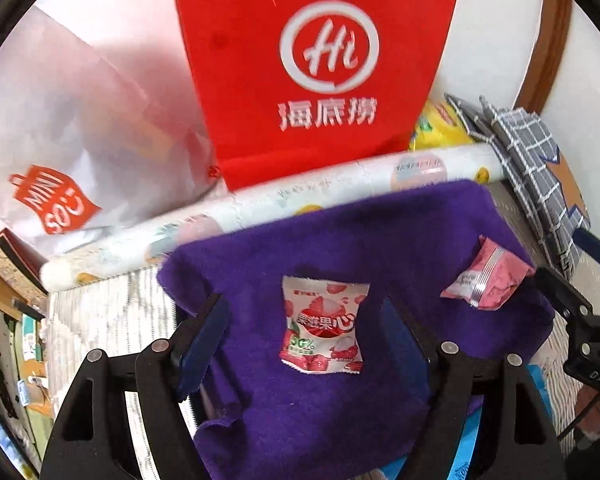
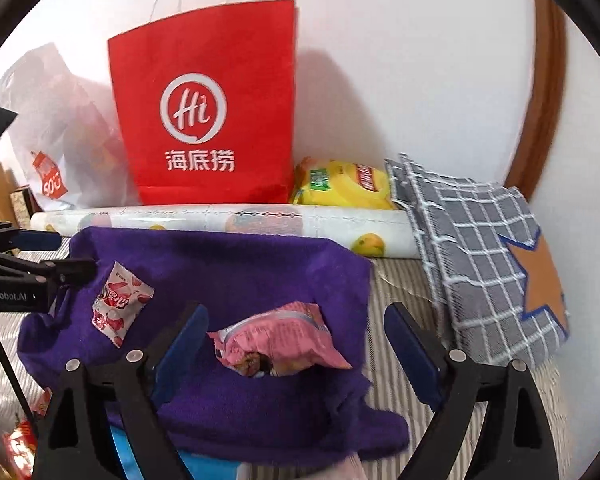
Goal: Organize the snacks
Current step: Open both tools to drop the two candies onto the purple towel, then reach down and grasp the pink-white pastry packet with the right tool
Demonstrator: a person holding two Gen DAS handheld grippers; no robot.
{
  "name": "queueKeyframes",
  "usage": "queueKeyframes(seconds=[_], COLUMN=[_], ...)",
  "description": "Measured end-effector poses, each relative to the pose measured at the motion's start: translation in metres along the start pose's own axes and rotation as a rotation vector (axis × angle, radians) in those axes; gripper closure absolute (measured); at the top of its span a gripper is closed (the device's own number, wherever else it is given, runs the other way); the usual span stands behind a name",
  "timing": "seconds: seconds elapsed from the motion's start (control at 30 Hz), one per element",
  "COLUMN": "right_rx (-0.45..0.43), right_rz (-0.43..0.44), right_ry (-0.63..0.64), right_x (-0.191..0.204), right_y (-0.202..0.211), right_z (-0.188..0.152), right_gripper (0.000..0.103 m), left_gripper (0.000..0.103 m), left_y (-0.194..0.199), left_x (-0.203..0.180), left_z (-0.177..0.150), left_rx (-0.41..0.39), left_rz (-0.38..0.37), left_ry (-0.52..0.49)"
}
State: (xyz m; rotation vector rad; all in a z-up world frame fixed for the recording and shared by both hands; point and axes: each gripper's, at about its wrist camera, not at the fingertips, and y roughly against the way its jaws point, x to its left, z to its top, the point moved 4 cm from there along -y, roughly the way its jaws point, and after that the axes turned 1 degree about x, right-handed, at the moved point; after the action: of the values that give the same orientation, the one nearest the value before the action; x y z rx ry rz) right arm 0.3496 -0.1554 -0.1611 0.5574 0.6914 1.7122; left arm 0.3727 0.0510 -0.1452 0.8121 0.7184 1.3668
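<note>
Blue-padded left tongs point(image 1: 304, 340) stand spread wide, with a white-and-red strawberry candy packet point(image 1: 323, 326) lying flat between the pads, which stay clear of it. Black-framed right tongs point(image 2: 296, 344) are spread as well, above a crumpled pink snack wrapper point(image 2: 278, 338), with free room on both sides. Both packets rest well apart on a fuzzy purple cloth point(image 2: 236, 264), the pink one near its right edge. Beyond the cloth's far edge a white printed paper roll point(image 2: 228, 216) lies crosswise. Behind it a red paper bag with a white logo point(image 2: 204, 104) stands against the wall, flanked by a white plastic shopping bag point(image 2: 56, 128) on the left and a yellow snack bag point(image 2: 340, 184) on the right. A grey checked fabric pouch with an orange star point(image 2: 488, 248) crowds the right side of the striped surface point(image 2: 400, 304).
</note>
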Motion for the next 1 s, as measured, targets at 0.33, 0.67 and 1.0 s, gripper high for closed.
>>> queueKeyframes(seconds=[0.33, 0.67, 1.0], right_rx=[-0.052, -0.014, 0.062], right_rz=[-0.175, -0.166, 0.035], right_ry=[-0.029, -0.053, -0.195], right_x=[-0.017, -0.036, -0.062], right_y=[0.073, 0.114, 0.087], right_z=[-0.013, -0.07, -0.116], right_gripper=[0.012, 0.012, 0.019], left_gripper=[0.024, 0.026, 0.026], left_y=[0.066, 0.107, 0.103], left_x=[-0.001, 0.006, 0.024], left_z=[-0.007, -0.059, -0.117], left_rx=[-0.122, -0.178, -0.13], left_rz=[0.018, -0.027, 0.021], left_ry=[0.003, 0.009, 0.044])
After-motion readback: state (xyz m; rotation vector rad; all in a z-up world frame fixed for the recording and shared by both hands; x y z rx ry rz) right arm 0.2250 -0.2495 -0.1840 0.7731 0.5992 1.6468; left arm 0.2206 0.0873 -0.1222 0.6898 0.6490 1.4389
